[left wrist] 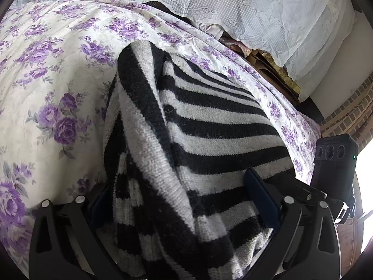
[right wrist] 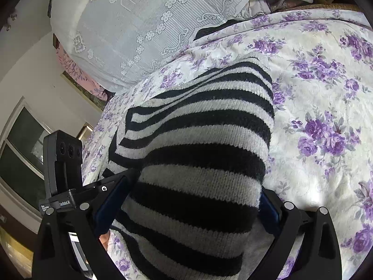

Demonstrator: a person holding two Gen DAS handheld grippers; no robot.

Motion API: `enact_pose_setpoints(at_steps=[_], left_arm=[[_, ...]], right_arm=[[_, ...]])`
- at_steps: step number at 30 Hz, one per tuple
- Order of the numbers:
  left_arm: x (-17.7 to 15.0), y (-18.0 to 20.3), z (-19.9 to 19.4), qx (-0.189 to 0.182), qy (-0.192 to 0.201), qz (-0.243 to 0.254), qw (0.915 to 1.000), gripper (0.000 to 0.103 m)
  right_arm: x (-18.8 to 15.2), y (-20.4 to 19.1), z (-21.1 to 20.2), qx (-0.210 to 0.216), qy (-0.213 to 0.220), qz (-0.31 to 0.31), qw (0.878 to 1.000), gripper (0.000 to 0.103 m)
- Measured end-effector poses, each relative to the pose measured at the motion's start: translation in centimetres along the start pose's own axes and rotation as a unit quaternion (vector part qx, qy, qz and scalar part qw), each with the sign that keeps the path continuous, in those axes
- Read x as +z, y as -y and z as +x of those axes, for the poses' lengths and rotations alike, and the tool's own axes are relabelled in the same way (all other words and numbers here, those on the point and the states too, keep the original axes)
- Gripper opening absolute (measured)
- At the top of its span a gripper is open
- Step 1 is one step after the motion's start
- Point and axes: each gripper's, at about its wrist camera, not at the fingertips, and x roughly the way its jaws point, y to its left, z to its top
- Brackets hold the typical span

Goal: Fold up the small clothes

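A black-and-white striped knit sweater (left wrist: 209, 126) lies on a bedspread with purple flowers (left wrist: 46, 81). One part is folded lengthwise over its left side. My left gripper (left wrist: 177, 184) is low over the near edge, its blue-padded fingers (left wrist: 258, 191) wide apart with knit bunched between them. In the right wrist view the same sweater (right wrist: 198, 140) fills the middle. My right gripper (right wrist: 197, 184) straddles its near end, fingers (right wrist: 114, 198) spread wide on either side of the fabric. Each gripper's fingertips are partly hidden by the knit.
White lace-trimmed pillows (left wrist: 256, 7) are stacked at the head of the bed. The right gripper's black camera housing (left wrist: 333, 163) shows at the left view's right edge, with a brick wall (left wrist: 349, 112) behind it. The left gripper's housing (right wrist: 63, 158) and a window (right wrist: 21, 151) show at the right view's left.
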Motion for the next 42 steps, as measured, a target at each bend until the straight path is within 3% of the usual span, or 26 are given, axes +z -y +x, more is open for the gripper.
enact_pose_setpoints(at_steps=[13, 17, 19, 24, 33, 39, 42], left_arm=[[0.3, -0.3, 0.1, -0.006, 0.003, -0.011, 0.9999, 0.098], [0.2, 0.3, -0.7, -0.038, 0.008, -0.002, 0.9992, 0.097], [0.0, 0.8, -1.1, -0.046, 0.014, 0.011, 0.9988, 0.094], [-0.9, 1.2, -2.7, -0.074, 0.021, 0.009, 0.997, 0.078], [-6.2, 2.1, -8.6, -0.025, 0.027, 0.018, 0.9992, 0.076], [-10.6, 0.8, -14.9, 0.008, 0.067, 0.009, 0.9977, 0.076], [-12.1, -0.5, -16.3, 0.02, 0.066, -0.007, 0.9976, 0.076]], right_arm=[[0.2, 0.5, -0.5, 0.015, 0.021, 0.023, 0.999, 0.1], [0.0, -0.4, -0.4, -0.006, 0.021, 0.001, 1.0, 0.1], [-0.1, -1.0, -0.7, -0.008, 0.027, -0.013, 1.0, 0.1], [-0.8, -2.4, -2.5, 0.0, 0.055, -0.04, 0.998, 0.1], [-4.5, -8.0, -4.9, 0.017, 0.026, -0.112, 0.993, 0.1], [-8.7, -12.8, -4.5, 0.056, -0.027, -0.155, 0.986, 0.1], [-10.5, -14.5, -3.4, 0.056, -0.057, -0.173, 0.982, 0.1]])
